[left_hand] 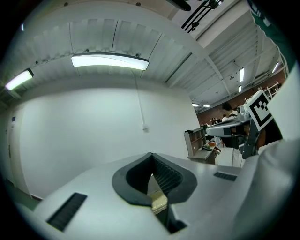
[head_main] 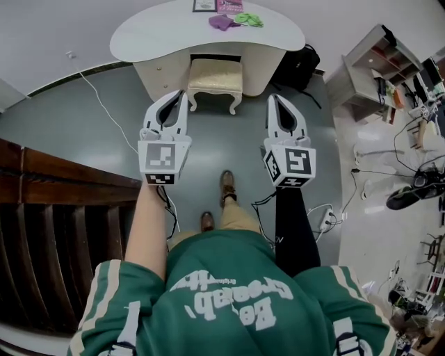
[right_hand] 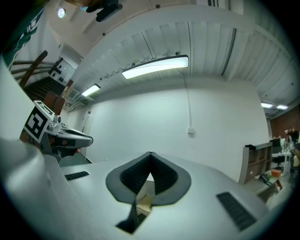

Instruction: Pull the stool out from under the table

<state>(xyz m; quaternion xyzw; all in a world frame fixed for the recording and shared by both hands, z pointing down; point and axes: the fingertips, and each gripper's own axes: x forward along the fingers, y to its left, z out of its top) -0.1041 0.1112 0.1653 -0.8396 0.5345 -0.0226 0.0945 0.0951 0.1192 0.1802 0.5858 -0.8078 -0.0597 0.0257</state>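
Observation:
In the head view a cream cushioned stool (head_main: 215,76) with white curved legs stands half under the white curved table (head_main: 153,35). My left gripper (head_main: 183,93) hovers over the floor just left of the stool's front corner, jaws shut and empty. At the stool's right front my right gripper (head_main: 272,98) is also shut with nothing in it. Neither touches the stool. A sliver of the stool (left_hand: 158,201) shows through the left gripper (left_hand: 151,155) jaws, and another sliver of the stool (right_hand: 144,202) shows below the right gripper (right_hand: 150,154).
A dark wooden bench (head_main: 55,229) fills the left side. A black bag (head_main: 299,66) sits right of the table, and a shelf unit (head_main: 379,69) beyond it. A power strip with cables (head_main: 327,219) lies at the right. Cloths (head_main: 222,21) lie on the tabletop. My shoes (head_main: 226,182) stand on the grey floor.

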